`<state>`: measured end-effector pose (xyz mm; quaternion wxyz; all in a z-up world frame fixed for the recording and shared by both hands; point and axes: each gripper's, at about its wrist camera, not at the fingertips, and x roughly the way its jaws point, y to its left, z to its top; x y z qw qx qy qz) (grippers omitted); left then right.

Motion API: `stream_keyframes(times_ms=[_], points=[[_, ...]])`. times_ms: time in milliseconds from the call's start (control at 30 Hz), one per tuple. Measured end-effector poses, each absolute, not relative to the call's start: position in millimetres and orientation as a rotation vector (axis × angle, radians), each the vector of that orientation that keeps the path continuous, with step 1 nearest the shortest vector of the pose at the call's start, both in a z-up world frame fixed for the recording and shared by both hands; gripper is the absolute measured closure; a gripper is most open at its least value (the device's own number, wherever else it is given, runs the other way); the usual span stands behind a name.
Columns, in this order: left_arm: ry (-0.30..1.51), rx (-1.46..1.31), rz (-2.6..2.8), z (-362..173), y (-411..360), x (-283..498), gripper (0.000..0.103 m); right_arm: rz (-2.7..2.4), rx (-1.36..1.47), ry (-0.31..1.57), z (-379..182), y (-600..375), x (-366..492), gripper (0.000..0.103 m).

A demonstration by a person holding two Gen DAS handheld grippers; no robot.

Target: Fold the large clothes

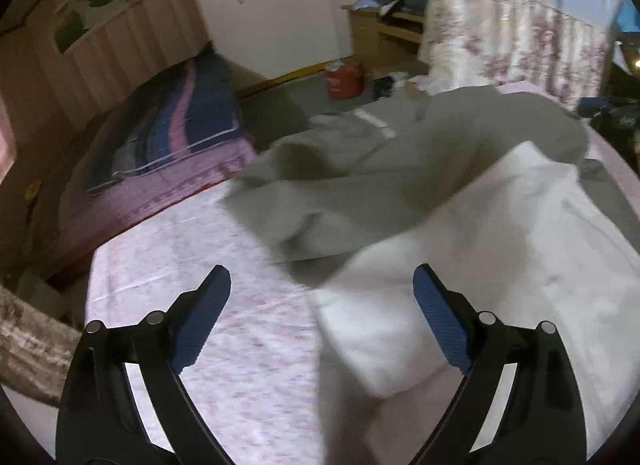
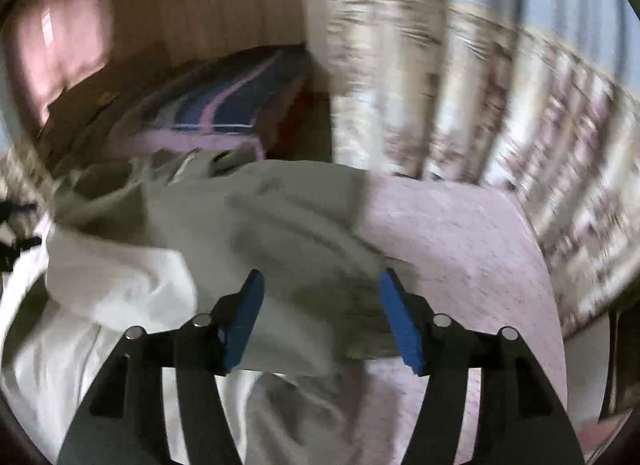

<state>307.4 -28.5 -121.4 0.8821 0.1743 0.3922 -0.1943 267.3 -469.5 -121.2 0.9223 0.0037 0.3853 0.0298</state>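
Spread loosely over a bed, a grey-green garment (image 1: pixel 420 169) of thick, matte cloth lies rumpled in broad soft folds, its pale white lining (image 1: pixel 500 233) turned outward where the fabric flips over near the camera. The bed sheet (image 1: pixel 224 305) beneath is a light pink cotton with a faint speckled floral print, flat and smooth where it is bare.

The left gripper (image 1: pixel 322 281) hangs above the sheet with its black, angular arms spread wide; the ribbed blue pads (image 1: pixel 202 321) face each other with nothing between them, the white lining's edge lying on the sheet below the gap.

In the right wrist view, the right gripper (image 2: pixel 322 285) also stands parted, its blue pads apart above a fold of the grey-green cloth; the picture is blurred, and the pads do not seem to press on the fabric.

Beyond the bed, a second bed (image 1: pixel 168 137) carries a folded quilt with curved navy, blue and pink stripes. A tall curtain (image 1: pixel 512 45) with a blotchy pink-and-cream floral pattern hangs in heavy vertical pleats. A red cylindrical container (image 1: pixel 344 79) stands on the grey floor near a white door (image 1: pixel 276 5).
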Motion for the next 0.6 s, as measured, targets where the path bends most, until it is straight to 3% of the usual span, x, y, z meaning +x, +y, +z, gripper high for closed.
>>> stream_keyframes(times_ms=[100,133,167,467,533,600], points=[[0.822,0.377,-0.427,-132,-52,313,0.024,0.095,-0.024,0.825,-141,-450,281,0.042],[0.843,0.399,-0.388,-139,-57,322,0.036,0.099,-0.029,0.83,-145,-446,285,0.042],[0.87,0.402,-0.356,-146,-60,334,0.04,0.102,-0.047,0.827,-150,-441,292,0.042],[0.986,0.38,-0.178,-178,-26,418,0.039,0.117,-0.168,0.869,-166,-407,359,0.045],[0.988,0.403,-0.177,-183,-24,421,0.035,0.065,-0.191,0.915,-181,-414,371,0.065],[1.01,0.378,-0.195,-190,-20,425,0.031,0.077,-0.097,0.943,-189,-431,380,0.068]])
